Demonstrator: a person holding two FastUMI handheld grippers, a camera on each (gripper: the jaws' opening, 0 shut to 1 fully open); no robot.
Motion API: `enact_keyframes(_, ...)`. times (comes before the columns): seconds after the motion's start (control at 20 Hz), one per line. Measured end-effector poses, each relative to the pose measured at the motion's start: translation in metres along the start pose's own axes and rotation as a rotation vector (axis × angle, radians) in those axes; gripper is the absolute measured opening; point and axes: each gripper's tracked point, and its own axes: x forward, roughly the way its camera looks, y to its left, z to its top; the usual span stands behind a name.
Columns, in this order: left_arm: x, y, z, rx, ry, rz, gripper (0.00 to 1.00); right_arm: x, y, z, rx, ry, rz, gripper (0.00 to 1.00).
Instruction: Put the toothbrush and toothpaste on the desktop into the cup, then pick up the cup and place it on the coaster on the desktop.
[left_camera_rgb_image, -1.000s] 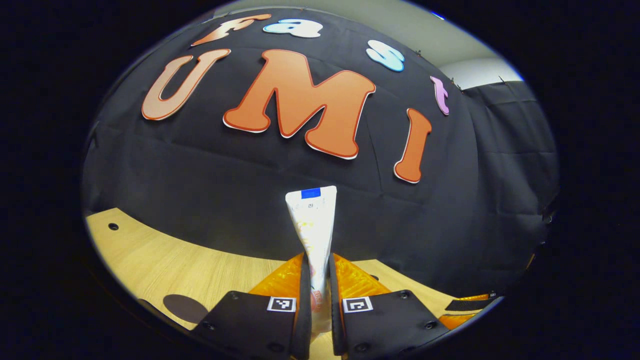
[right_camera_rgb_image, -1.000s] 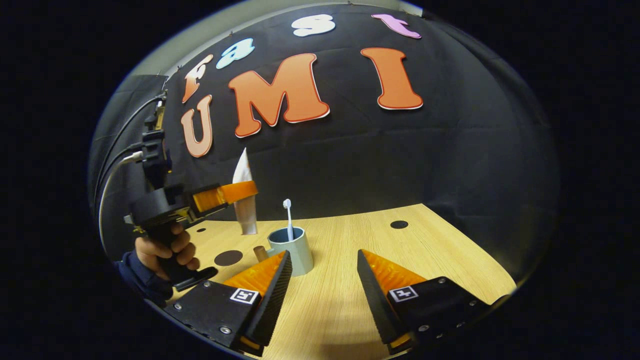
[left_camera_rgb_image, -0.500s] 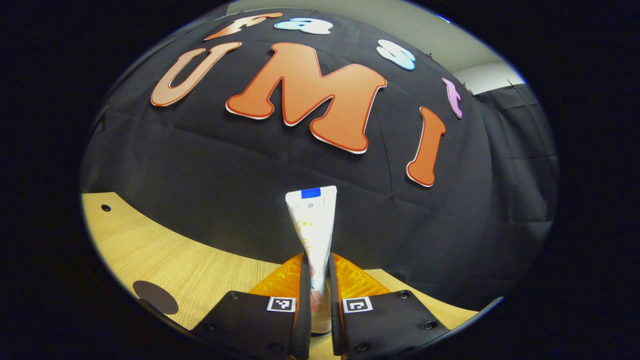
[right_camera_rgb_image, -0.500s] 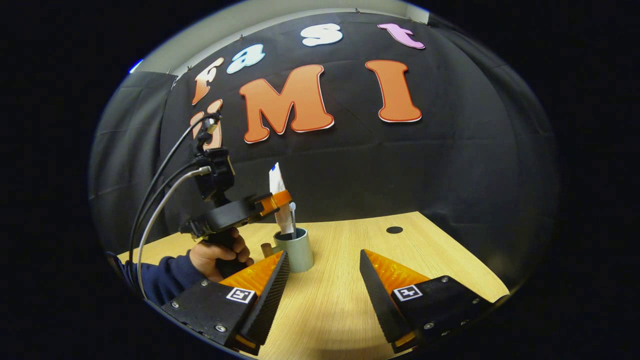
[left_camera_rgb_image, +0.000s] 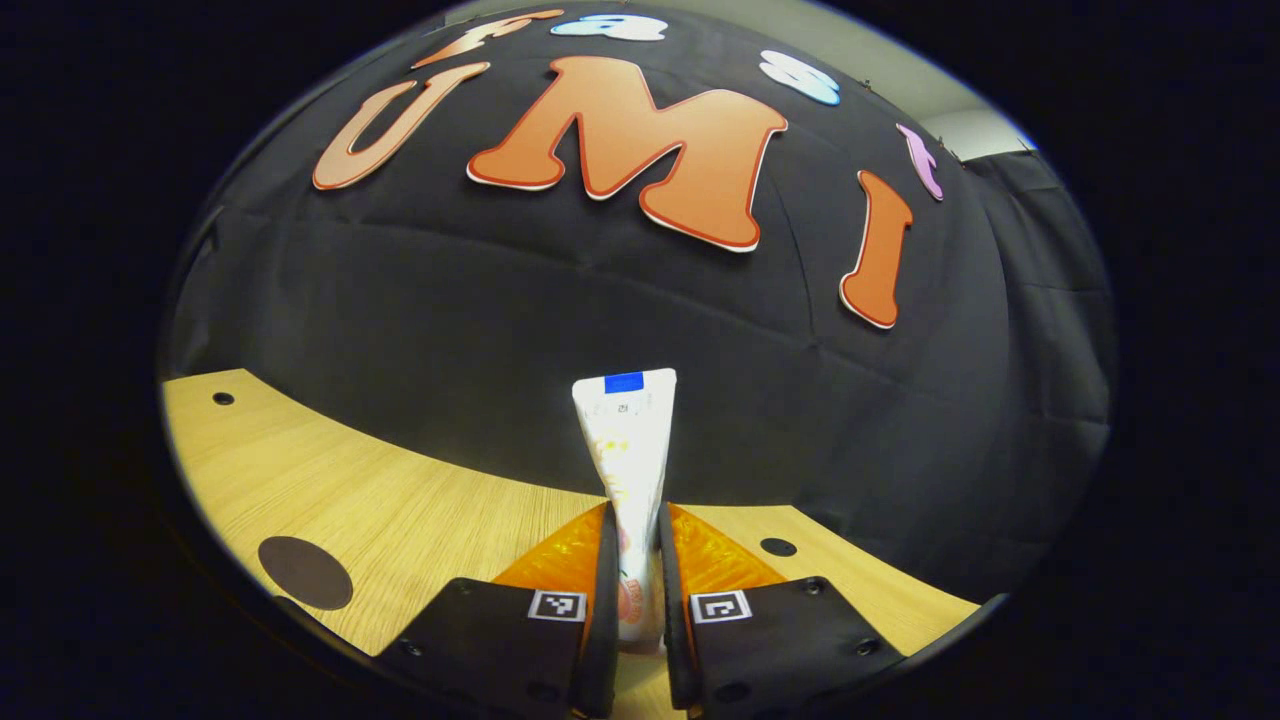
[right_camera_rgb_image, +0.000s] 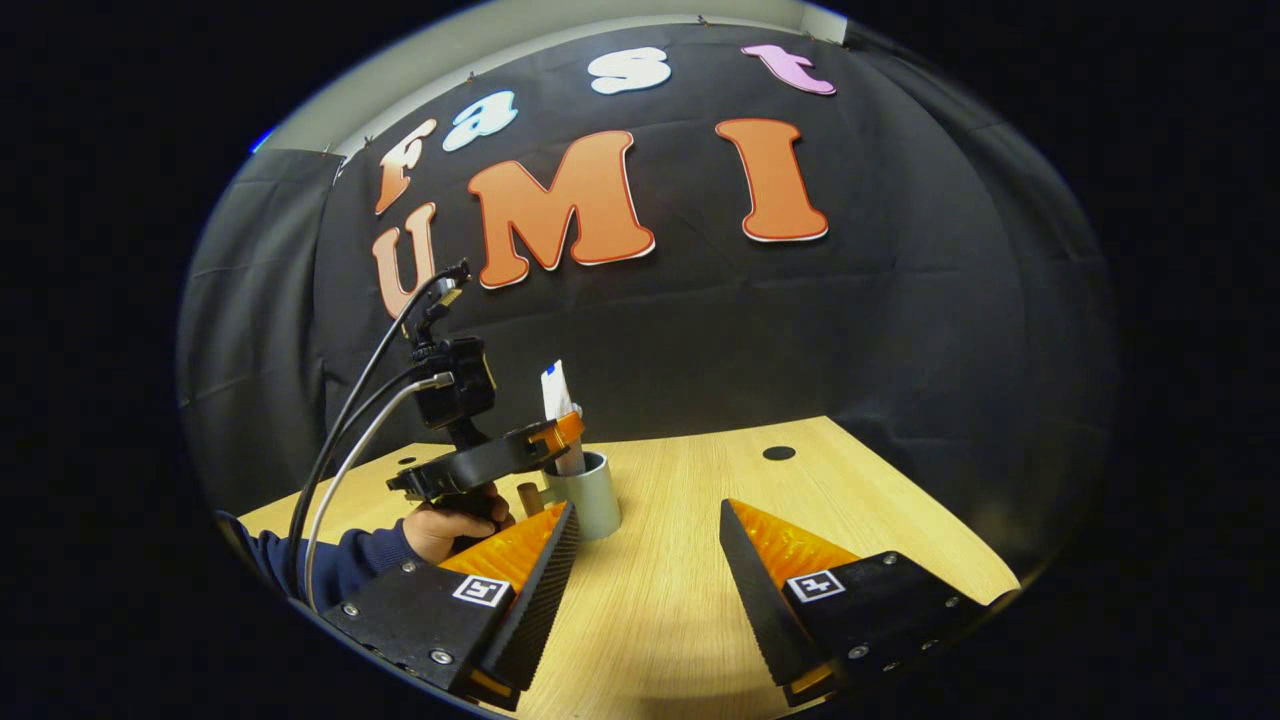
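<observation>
Now your left gripper (left_camera_rgb_image: 633, 560) is clamped on the toothpaste (left_camera_rgb_image: 628, 450): both orange fingers (left_camera_rgb_image: 565, 560) press on the lower part of the white tube, one on each side. The tube stands upright between the jaws, its flat crimped end with the blue patch rising well above the fingertips.

In the left gripper view, the coaster (left_camera_rgb_image: 305, 572), a dark round disc, lies on the desktop (left_camera_rgb_image: 380, 510) to the left of the jaws and well apart from them. A small dark hole in the wood sits just right of the right finger.

In the right gripper view, your right gripper (right_camera_rgb_image: 645, 545) hangs over the desktop (right_camera_rgb_image: 680, 600) with its jaws wide apart, nothing between them but bare wood. Ahead of its left finger stands the cup (right_camera_rgb_image: 592, 492), pale grey-green, just beyond the fingertip. Your left gripper (right_camera_rgb_image: 560, 432) sits over the cup's rim, and the toothpaste (right_camera_rgb_image: 560, 405) goes down into the cup, its top end sticking up above the orange fingers. You cannot tell from here whether the tube's bottom touches the cup floor.

The toothbrush is hidden behind the tube and gripper; its place cannot be told. A short brown cylinder (right_camera_rgb_image: 528, 497) stands just left of the cup. Your hand (right_camera_rgb_image: 450, 520), in a dark blue sleeve (right_camera_rgb_image: 350, 565), grips the left gripper's handle, left of the right gripper's left finger.
</observation>
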Motion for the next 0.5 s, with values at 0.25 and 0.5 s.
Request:
enact_keyframes(0.25,-0.019,-0.002,-0.004,0.071,0.073,-0.032,0.33,0.003,0.017,-0.004,-0.018,0.045,0.015,0.86)
enact_keyframes(0.5,-0.051,0.014,-0.002,0.111,0.132,-0.066,0.82,0.012,0.044,-0.006,-0.065,0.109,0.044,0.88)
